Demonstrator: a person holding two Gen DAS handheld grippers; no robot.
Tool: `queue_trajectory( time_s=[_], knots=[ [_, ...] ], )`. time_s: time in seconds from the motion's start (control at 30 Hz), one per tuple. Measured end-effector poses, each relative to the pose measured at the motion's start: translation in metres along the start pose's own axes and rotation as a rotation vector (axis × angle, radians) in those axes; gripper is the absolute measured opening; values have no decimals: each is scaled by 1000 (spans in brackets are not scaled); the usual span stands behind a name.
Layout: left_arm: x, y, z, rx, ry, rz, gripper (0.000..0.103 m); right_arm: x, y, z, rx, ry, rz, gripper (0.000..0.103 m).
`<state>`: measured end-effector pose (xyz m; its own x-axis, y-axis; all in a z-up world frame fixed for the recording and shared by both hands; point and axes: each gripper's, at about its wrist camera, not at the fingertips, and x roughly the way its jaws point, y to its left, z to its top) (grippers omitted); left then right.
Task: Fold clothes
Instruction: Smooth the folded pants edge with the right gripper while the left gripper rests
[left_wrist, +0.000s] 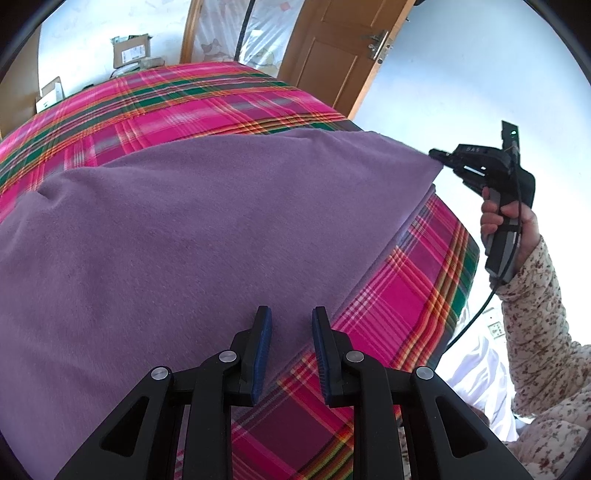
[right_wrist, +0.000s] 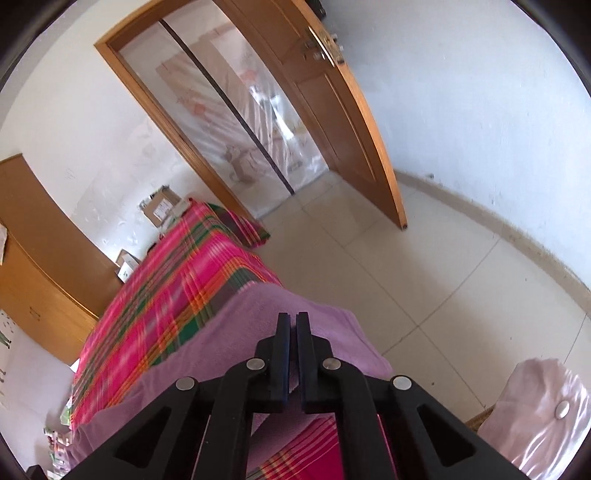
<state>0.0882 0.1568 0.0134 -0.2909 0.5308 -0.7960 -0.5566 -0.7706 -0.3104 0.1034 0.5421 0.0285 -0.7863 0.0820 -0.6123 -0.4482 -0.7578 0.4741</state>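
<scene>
Your right gripper (left_wrist: 437, 155) pinches a corner of the purple cloth (left_wrist: 192, 221); your left gripper (left_wrist: 291, 350) hovers narrowly parted, holding nothing.

You have the cloth spread across the plaid bed (left_wrist: 184, 99), its near edge running close to the bed's right edge, that corner lifted past it. Cardboard boxes (left_wrist: 131, 50) sit beyond the bed's far edge, contents hidden. Bare floor (right_wrist: 424, 280) lies open alongside, toward the door (right_wrist: 332, 110).

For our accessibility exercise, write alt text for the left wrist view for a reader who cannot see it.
A purple cloth lies across a pink plaid bedspread; the right gripper, held in a hand, pinches its far corner. The left gripper hovers open over the near edge.
</scene>
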Motion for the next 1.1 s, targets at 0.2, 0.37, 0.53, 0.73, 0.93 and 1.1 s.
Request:
queue_trajectory(
  time_s=[0.2, 0.37, 0.53, 0.73, 0.93, 1.1],
  knots=[
    [-3, 2, -3, -8, 0, -3, 23, 7, -3, -6, -20, 29, -86, 3],
    [-5, 5, -4, -20, -3, 0, 23, 28, -7, -19, -32, 84, -154, 4],
    [-7, 7, -6, -30, -5, -7, 23, 26, 1, -22, -80, 78, -221, 7],
    [-20, 21, -12, -76, -32, 1, 23, 3, 51, -39, -264, 2, -202, 9],
    [-41, 48, -19, -152, -81, 39, 23, 4, 115, -86, -455, 71, -8, 14],
    [-66, 78, -32, -214, -123, 101, 23, 19, 141, -119, -564, 157, -5, 14]
  ],
)
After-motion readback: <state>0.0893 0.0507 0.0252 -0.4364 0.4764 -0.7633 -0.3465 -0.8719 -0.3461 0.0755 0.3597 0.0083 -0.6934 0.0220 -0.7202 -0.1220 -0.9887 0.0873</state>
